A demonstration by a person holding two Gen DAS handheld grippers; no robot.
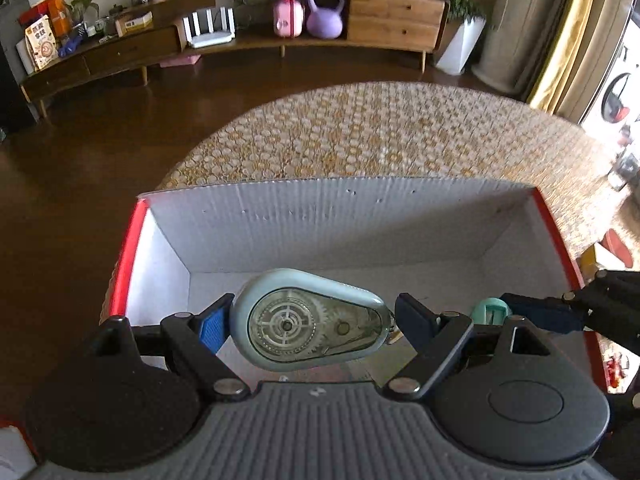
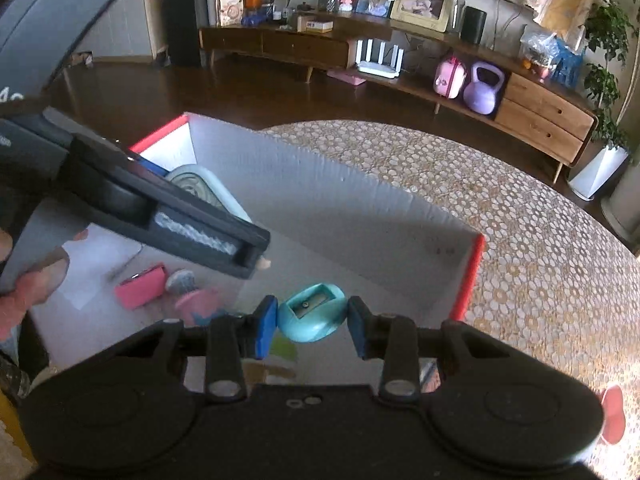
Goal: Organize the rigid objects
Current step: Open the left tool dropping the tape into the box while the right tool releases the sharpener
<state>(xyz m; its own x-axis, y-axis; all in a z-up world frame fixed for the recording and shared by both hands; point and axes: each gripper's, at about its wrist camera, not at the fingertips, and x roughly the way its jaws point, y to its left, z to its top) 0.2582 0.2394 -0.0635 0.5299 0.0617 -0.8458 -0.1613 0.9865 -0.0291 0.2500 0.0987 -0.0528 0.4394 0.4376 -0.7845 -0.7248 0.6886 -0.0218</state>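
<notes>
A white cardboard box with red edges (image 1: 248, 236) stands on the patterned table. My left gripper (image 1: 310, 320) is open over the box; a light blue correction tape dispenser (image 1: 308, 320) sits between its fingers, touching the left pad (image 1: 212, 330) and apart from the right one. My right gripper (image 2: 312, 322) is open over the same box (image 2: 360, 216); a teal pencil sharpener (image 2: 312, 312) sits between its fingers with gaps on both sides. The right gripper (image 1: 560, 312) and sharpener (image 1: 490, 310) also show at the right of the left wrist view.
A pink eraser (image 2: 140, 286) and a small pink figure (image 2: 192, 296) lie on the box floor. The left gripper (image 2: 168, 216) crosses the right wrist view. The table cloth (image 1: 380, 136) stretches beyond the box. A wooden sideboard (image 1: 240, 36) stands across the dark floor.
</notes>
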